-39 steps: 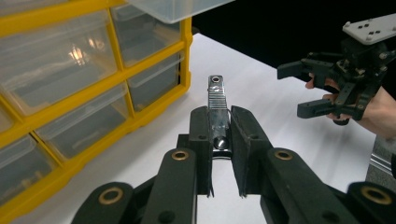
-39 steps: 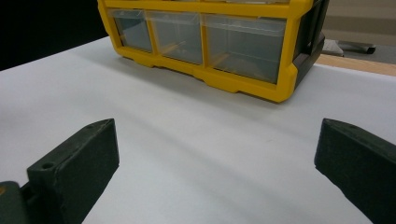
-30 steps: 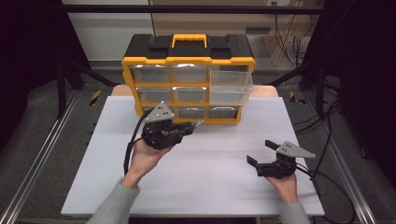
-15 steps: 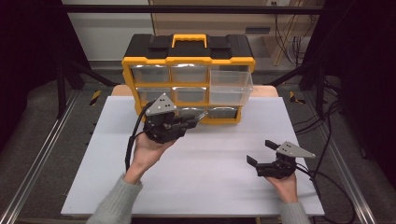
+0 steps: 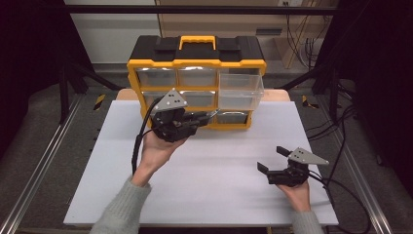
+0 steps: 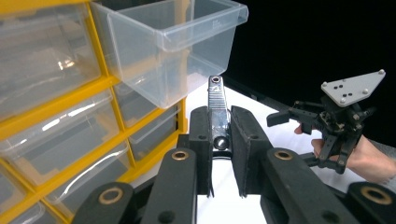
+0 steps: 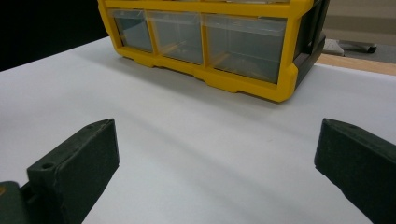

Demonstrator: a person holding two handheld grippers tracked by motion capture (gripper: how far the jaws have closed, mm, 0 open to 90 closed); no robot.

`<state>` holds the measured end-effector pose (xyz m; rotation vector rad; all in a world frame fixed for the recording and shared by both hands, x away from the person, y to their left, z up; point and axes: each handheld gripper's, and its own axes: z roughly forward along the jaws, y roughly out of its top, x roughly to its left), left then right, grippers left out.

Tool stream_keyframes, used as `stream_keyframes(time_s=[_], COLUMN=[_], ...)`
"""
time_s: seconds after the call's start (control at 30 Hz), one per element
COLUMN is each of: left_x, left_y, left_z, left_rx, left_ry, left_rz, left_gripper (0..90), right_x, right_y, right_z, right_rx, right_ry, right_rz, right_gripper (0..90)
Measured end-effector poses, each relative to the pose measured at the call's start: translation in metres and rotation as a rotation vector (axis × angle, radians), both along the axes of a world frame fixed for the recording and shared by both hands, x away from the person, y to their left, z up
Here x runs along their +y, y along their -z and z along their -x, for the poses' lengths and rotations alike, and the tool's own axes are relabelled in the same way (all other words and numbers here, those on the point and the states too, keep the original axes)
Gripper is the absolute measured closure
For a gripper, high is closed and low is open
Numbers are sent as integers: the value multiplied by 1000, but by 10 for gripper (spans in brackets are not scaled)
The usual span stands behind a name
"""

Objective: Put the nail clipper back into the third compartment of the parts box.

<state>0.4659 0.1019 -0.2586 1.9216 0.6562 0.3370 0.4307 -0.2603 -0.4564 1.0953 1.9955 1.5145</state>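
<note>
Clamping metal bar (image 6: 217, 110), left gripper (image 6: 219, 135), beside open drawer (image 6: 175, 44)

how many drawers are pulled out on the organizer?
1: the clear drawer at the right end of the organizer, upper rows, juts forward. The left gripper, holding a metal piece, hides part of the lower row.

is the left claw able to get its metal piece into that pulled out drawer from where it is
Probably yes: the left claw holds the metal piece just below the open drawer, whose top is uncovered; it only needs lifting over the front lip.
</note>
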Motion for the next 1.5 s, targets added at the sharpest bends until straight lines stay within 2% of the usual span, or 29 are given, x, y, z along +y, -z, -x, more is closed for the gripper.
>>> stream_keyframes(time_s=[0.3,0.87,1.5], left_x=[-5,-23,-41], left_y=[-11,-41,-53], left_z=[-4,-16,-41], left_rx=[-12,-40,-43], left_ry=[0,-2,-15], left_rz=[4,13,3], left_gripper=[788,787,787], right_x=[0,0,0], right_y=[0,0,0], right_z=[0,0,0], right_rx=[-1,-3,-1], right_ry=[-1,-2,-3], right_rz=[0,-4,-3], right_gripper=[6,6,6])
